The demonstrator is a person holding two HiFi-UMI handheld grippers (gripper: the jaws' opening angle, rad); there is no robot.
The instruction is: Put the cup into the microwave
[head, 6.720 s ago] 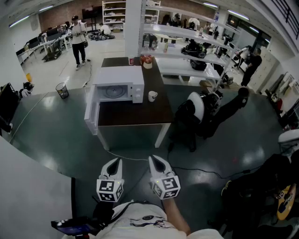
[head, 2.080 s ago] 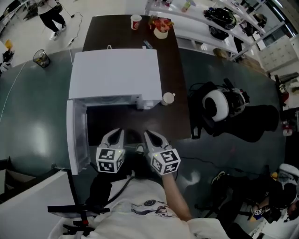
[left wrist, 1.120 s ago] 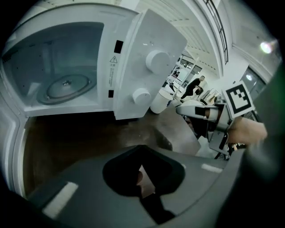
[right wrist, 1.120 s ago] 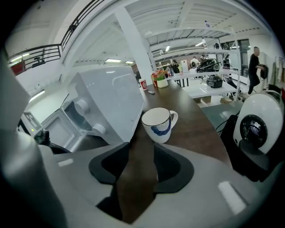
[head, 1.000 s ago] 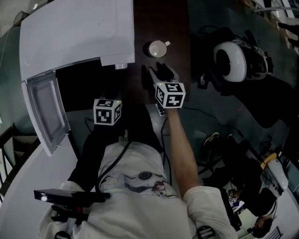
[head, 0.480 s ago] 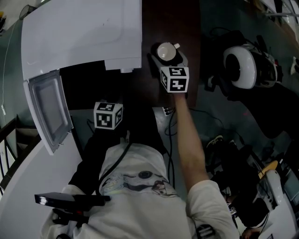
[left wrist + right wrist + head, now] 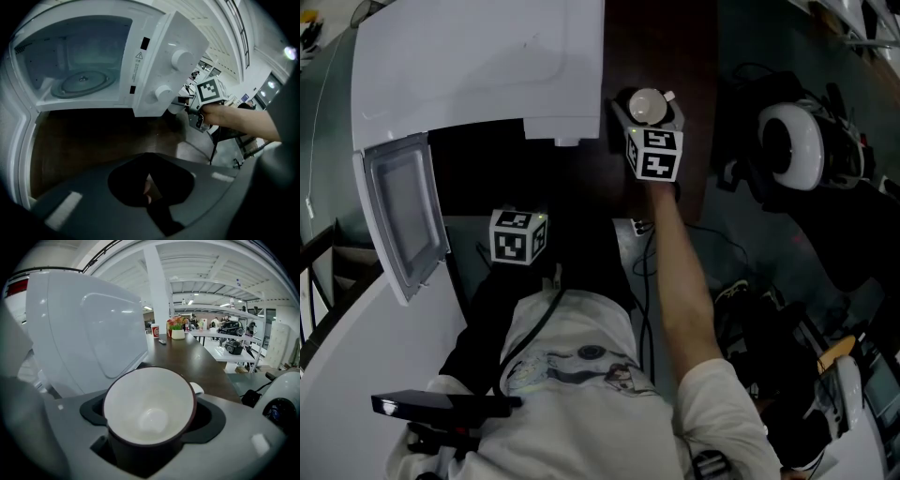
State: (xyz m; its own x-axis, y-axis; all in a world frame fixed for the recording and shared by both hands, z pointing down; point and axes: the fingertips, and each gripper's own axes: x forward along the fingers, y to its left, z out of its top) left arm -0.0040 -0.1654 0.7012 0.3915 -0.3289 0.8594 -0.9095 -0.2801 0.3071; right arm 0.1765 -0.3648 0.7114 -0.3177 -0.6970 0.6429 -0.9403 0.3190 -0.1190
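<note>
A: Right gripper (image 7: 649,114)?
B: Jaws just opening, spread around the cup (image 7: 149,413), which stands upright on the table (image 7: 661,47) just beside the microwave (image 7: 478,70).
A: Left gripper (image 7: 149,185)?
B: Jaws pressed together, empty.

Looks like a big open lab or workshop hall, definitely not somebody's home. You've got bare white ceiling beams (image 7: 220,268) with strip lights (image 7: 190,302), a fat white column (image 7: 157,291), and off to the side white racks (image 7: 225,310) loaded with black gear (image 7: 233,347). Smooth dark green floor (image 7: 741,253) too. The microwave (image 7: 478,66) just sits on a long brown desk (image 7: 187,359) with a flower pot (image 7: 177,333) at the far end, break-corner style.
</note>
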